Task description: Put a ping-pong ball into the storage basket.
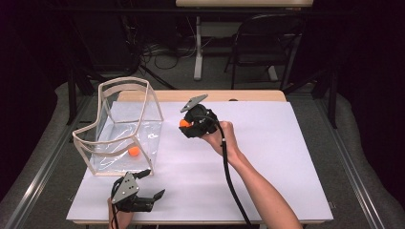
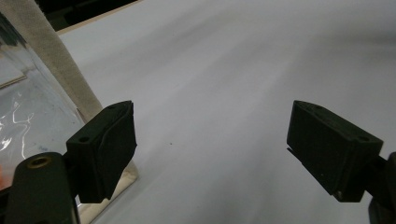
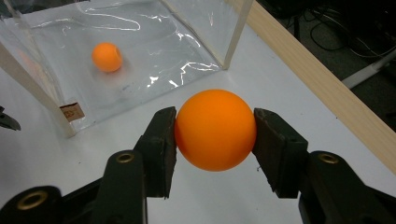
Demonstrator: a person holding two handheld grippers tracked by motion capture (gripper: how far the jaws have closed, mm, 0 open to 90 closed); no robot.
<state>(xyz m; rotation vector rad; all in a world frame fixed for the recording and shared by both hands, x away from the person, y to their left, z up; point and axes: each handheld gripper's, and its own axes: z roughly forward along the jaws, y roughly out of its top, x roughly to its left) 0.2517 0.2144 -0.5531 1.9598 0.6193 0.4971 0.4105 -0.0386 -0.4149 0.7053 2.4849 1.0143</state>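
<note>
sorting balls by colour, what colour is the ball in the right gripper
Orange. The ball shows best in the right gripper view, clamped in the right gripper.

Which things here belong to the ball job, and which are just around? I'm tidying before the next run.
In use:
- right gripper, shut on an orange ball
- clear bag, with a second ball inside
- left gripper, open beside the bag

Just around:
- chair
- floor cables

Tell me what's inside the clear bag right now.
One orange ball lies on the floor of the clear bag, seen through its wall. A second orange ball is outside, clamped in the right gripper. Glare on the plastic hides parts of the floor.
</note>
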